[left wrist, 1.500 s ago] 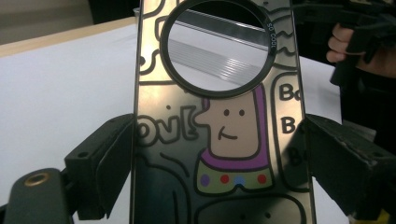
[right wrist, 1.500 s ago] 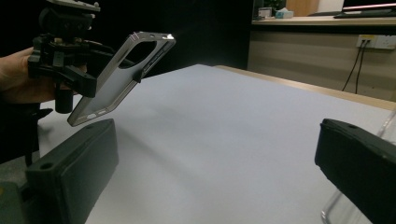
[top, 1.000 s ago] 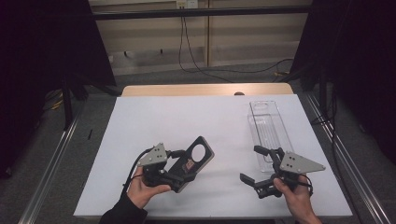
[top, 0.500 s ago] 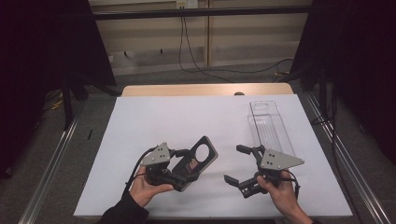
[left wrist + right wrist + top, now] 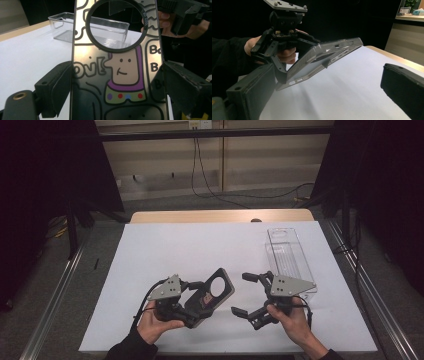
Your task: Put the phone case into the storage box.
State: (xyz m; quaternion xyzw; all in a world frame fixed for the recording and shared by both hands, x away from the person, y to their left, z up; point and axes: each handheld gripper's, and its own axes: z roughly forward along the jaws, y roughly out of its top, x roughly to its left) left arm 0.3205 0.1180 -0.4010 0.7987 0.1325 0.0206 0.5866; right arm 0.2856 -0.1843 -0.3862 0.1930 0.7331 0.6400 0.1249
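Left gripper view: cartoon print on phone case [image 5: 117, 75], left gripper [image 5: 192, 302] clamping it | High view: right gripper [image 5: 252, 295] jaws apart, empty.

White-covered table [image 5: 165, 250], clear tray [image 5: 290, 260] resting, seemingly empty.

Overhead light is brightening the white table [image 5: 165, 250] while surroundings are staying dim toward 9 and 3 o'clock; glare is streaking the phone case [image 5: 117, 75].
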